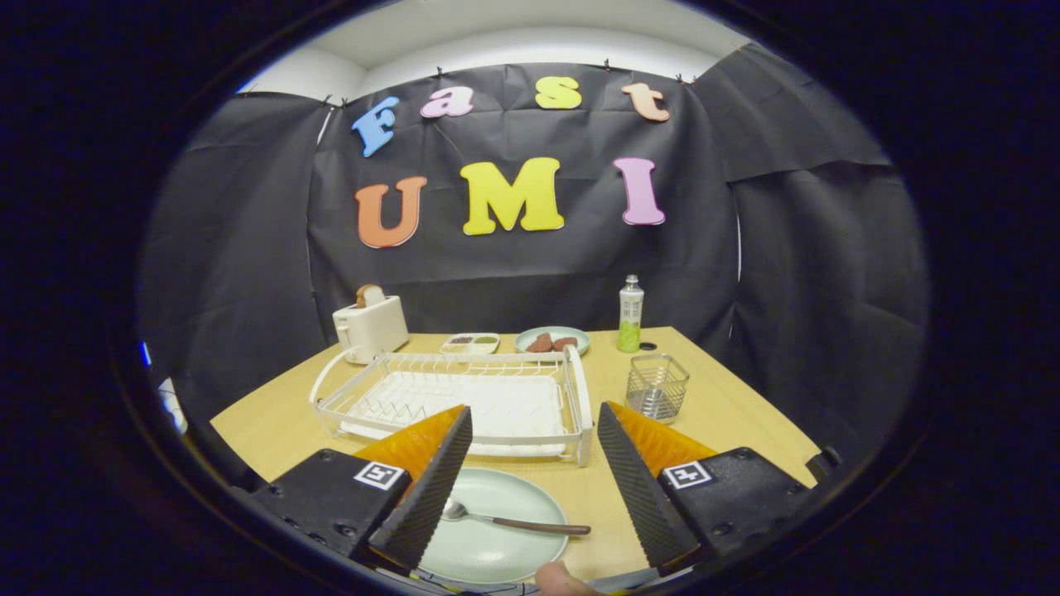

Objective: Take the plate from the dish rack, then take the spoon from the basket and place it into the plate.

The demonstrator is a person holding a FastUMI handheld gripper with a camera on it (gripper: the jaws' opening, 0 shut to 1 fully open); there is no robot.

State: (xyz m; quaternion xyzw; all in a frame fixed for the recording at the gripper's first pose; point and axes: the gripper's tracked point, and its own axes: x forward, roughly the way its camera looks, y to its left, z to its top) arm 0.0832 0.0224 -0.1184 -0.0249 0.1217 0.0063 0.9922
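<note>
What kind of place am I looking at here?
Likely a staged kitchen booth: a wooden table with a dish rack and toaster, black cloth behind. The hand-held gripper hangs open over a plate holding a spoon.

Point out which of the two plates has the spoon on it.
The plate between the open gripper fingers, nearer than the dish rack; the spoon lies on it. The far plate holds food.

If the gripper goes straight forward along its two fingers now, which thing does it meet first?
Probably the dish rack. The gripper is open, with the plate and the spoon low between its fingers. The rack's near rim stands just ahead of the fingertips, though depth is hard to judge, so it might pass above.
</note>
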